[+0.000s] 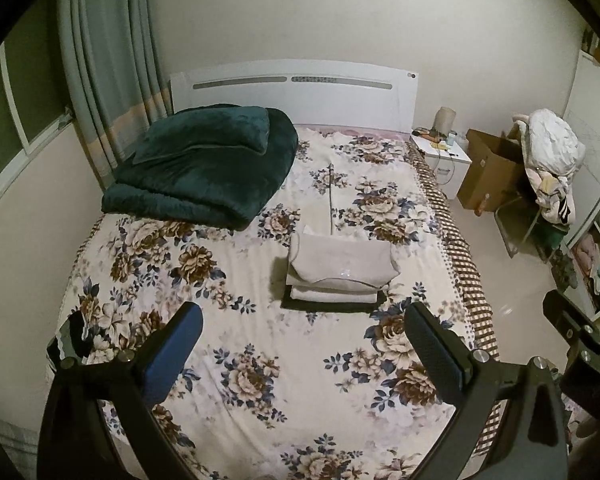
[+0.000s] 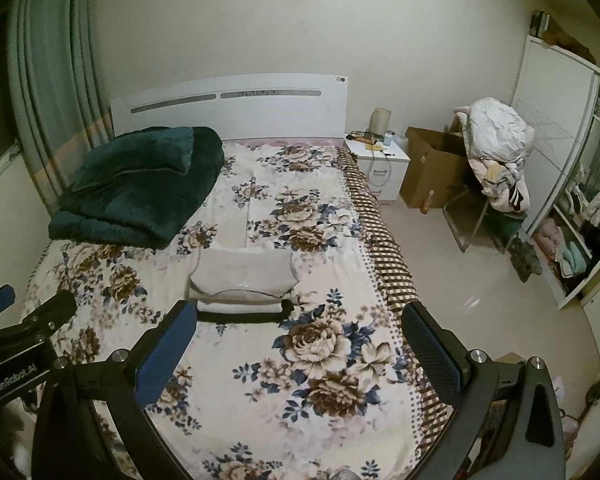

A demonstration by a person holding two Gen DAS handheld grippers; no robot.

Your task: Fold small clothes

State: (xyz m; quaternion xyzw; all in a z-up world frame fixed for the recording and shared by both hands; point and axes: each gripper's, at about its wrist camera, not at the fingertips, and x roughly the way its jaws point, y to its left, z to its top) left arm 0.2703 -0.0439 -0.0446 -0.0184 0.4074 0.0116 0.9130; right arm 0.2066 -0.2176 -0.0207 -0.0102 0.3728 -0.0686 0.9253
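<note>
A stack of folded clothes (image 1: 338,276) lies on the floral bed sheet (image 1: 228,360), pale beige pieces on top of a dark one; it also shows in the right wrist view (image 2: 242,280). A flat pale garment (image 1: 332,200) lies behind the stack. My left gripper (image 1: 302,330) is open and empty, held above the bed in front of the stack. My right gripper (image 2: 298,332) is open and empty, just in front and right of the stack. A dark garment (image 1: 74,332) lies at the bed's left edge.
A folded dark green quilt (image 1: 204,164) sits at the bed's head on the left. A white nightstand (image 1: 442,154), a cardboard box (image 1: 488,172) and a chair piled with clothes (image 1: 552,160) stand right of the bed. A wardrobe (image 2: 572,184) is at the far right.
</note>
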